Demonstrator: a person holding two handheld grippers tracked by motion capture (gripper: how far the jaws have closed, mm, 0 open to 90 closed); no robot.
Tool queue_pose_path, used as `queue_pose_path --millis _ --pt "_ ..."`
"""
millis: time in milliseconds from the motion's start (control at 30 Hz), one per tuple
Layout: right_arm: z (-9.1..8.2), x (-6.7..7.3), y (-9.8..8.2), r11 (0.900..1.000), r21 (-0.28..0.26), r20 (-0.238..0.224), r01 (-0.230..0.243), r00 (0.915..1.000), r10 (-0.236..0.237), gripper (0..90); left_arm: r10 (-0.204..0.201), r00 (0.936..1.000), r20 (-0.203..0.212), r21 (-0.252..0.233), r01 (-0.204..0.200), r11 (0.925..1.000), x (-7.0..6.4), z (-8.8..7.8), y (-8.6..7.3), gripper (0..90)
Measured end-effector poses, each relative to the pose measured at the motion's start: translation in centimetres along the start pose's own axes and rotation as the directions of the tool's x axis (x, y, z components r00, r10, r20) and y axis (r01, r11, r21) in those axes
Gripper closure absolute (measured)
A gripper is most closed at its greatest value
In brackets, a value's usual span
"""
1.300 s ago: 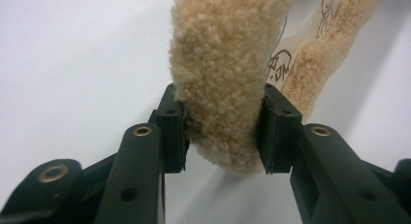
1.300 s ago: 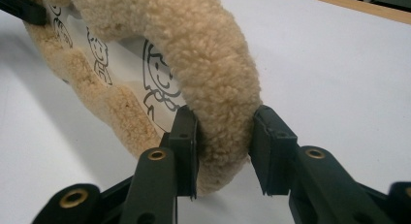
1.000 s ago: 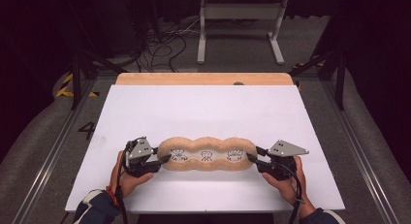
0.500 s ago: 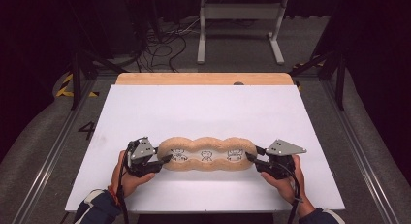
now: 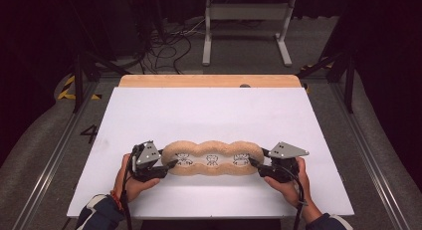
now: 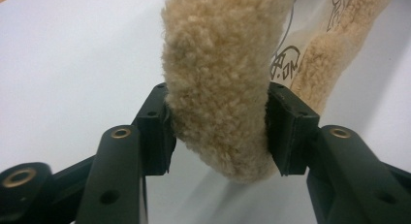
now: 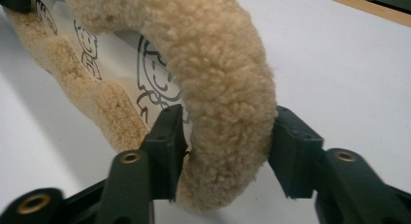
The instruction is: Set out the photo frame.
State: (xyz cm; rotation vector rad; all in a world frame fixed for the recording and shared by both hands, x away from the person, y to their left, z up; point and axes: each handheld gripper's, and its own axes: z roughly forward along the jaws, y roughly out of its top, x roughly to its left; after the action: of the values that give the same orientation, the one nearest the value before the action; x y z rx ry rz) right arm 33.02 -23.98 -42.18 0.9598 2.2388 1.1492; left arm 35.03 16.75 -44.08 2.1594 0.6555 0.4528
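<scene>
– Nothing much is shifting since a second ago: from above, the left gripper (image 5: pixel 171 165) and right gripper (image 5: pixel 255 164) are still pinching the fleecy cushion (image 5: pixel 212 158) by its ends on the white table (image 5: pixel 209 110).
– Why both ends?
– Probably stretching it flat. Each gripper view is showing jaws clamped on fleece (image 6: pixel 218 88), (image 7: pixel 218 88).
– Containers?
– None.

White sheet (image 5: pixel 219 115) covered tabletop; bare wooden edge (image 5: pixel 209 81) exposed along far side. Small dark round object (image 5: pixel 244 85) sat on that wooden strip, identity unclear. Beyond table: white metal stand (image 5: pixel 247 28) on grey floor, tangle of dark cables (image 5: pixel 166 43) to its left. Yellow-black hazard tape (image 5: pixel 74 90) on floor at far left. Numeral "4" (image 5: pixel 90 134) marked on floor beside table's left side.
</scene>
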Motion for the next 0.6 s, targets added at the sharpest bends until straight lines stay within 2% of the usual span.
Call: queue_pose_path --millis 33,167,233,433,533,600 --pt "0.06 -0.05 0.04 1.0 0.005 0.002 -0.003 1.0 0.003 40.4 0.001 1.0 -0.001 0.001 -0.001 1.0 -0.04 0.03 -0.01 43.9" --pt "0.45 -0.1 0.07 1.0 0.02 -0.005 -0.01 0.9999 0.01 32.4 0.016 0.9999 0.001 0.028 -0.016 0.9995 -0.19 0.32 -0.05 32.3" --pt "0.57 -0.08 0.1 1.0 0.025 -0.009 -0.005 0.9999 0.006 28.1 0.023 0.9997 0.005 0.026 -0.023 0.9994 -0.19 0.32 -0.06 28.1" --pt "0.77 -0.18 0.01 0.999 0.027 -0.03 -0.017 0.9994 0.018 18.6 -0.002 0.9999 0.016 0.018 0.002 0.9998 -0.01 0.42 -0.27 14.9" --pt "0.84 -0.19 -0.02 0.999 0.033 -0.038 -0.005 0.9993 0.006 11.3 0.01 0.9994 0.034 0.019 -0.01 0.9998 -0.04 0.58 -0.4 8.9" --pt "0.84 -0.16 -0.04 1.0 0.03 -0.04 -0.003 0.9992 0.004 11.0 0.016 0.9991 0.039 0.015 -0.017 0.9997 -0.13 0.57 -0.46 7.0"
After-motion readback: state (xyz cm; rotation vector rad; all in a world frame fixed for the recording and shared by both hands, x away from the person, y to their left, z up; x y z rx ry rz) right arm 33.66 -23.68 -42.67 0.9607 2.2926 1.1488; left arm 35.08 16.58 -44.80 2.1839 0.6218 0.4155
